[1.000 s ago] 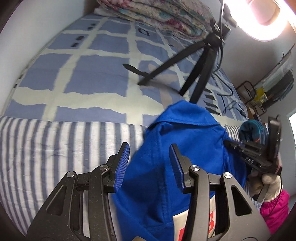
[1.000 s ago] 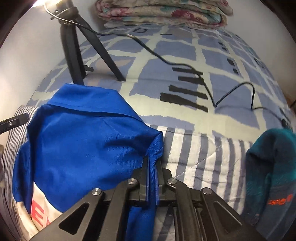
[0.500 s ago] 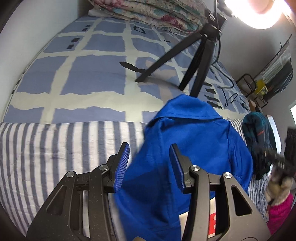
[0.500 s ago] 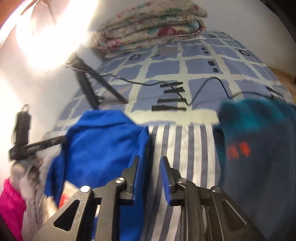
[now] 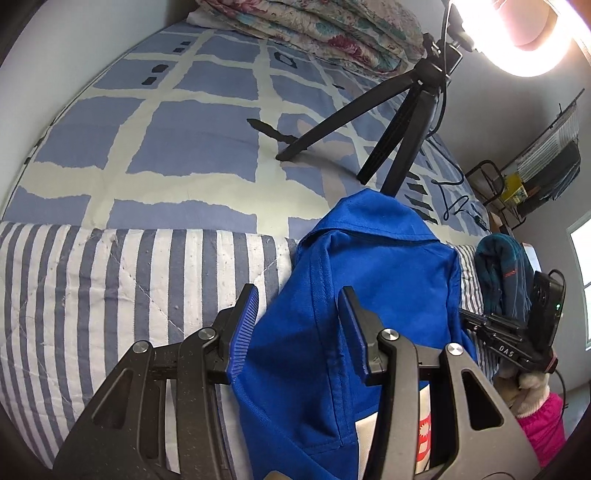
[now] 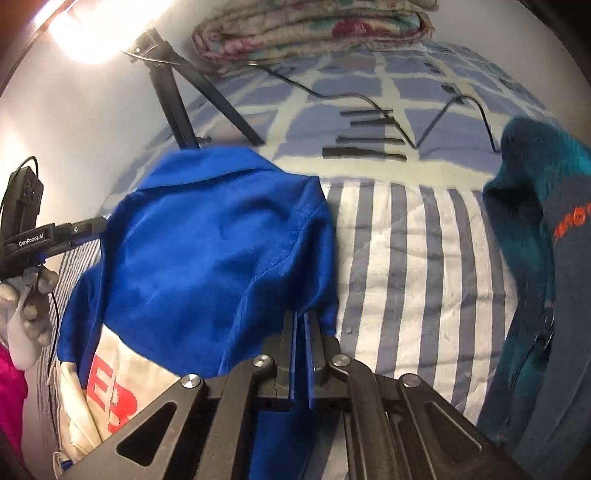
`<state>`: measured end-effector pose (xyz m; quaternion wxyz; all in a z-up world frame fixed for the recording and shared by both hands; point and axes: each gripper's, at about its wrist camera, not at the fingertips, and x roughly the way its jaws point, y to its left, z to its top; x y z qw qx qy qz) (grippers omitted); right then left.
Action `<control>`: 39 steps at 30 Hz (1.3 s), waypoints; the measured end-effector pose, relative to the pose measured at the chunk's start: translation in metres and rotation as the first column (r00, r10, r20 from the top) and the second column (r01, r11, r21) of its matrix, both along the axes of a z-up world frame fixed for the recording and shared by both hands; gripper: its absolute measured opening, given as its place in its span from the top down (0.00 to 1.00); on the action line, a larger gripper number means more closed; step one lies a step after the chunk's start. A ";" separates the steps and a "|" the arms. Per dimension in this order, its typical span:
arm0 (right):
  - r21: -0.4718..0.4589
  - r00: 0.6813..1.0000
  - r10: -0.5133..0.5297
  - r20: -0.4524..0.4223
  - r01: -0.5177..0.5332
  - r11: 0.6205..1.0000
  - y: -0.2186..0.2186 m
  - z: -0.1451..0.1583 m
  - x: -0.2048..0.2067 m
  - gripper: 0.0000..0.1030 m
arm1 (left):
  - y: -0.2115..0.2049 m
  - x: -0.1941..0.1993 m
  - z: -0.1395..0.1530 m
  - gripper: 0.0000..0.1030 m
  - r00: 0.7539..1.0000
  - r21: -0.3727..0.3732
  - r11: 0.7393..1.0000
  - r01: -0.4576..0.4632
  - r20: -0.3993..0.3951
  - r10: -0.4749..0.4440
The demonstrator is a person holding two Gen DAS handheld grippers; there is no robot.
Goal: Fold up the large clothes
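Note:
A blue collared garment (image 5: 369, 280) with a white and red printed panel lies on the striped quilt (image 5: 110, 288), collar toward the far side. My left gripper (image 5: 295, 317) is open, its jaws on either side of the garment's left edge. In the right wrist view the garment (image 6: 207, 258) fills the left half. My right gripper (image 6: 300, 325) has its jaws together on the garment's right edge. The left gripper also shows in the right wrist view (image 6: 88, 225), and the right gripper shows from the side in the left wrist view (image 5: 480, 321).
A black tripod (image 5: 399, 122) with a bright ring light stands on the blue checked bedsheet (image 5: 166, 122) behind the garment. A teal and navy garment (image 6: 546, 258) lies at the right. Folded floral quilts (image 6: 314, 33) lie at the far end. A black cable (image 6: 369, 99) runs across the sheet.
My right gripper opened half a second ago and swung away, and now it is back, shut on the blue garment's right edge. The left gripper stays open over the left edge.

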<state>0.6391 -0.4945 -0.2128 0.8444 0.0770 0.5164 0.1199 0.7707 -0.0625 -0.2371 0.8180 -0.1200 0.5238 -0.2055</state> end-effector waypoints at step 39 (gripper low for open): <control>0.025 0.973 -0.068 0.222 0.064 0.998 0.024 0.064 0.027 0.98 | -0.037 -0.026 0.041 0.94 0.984 0.030 0.999 0.012 0.176 -0.017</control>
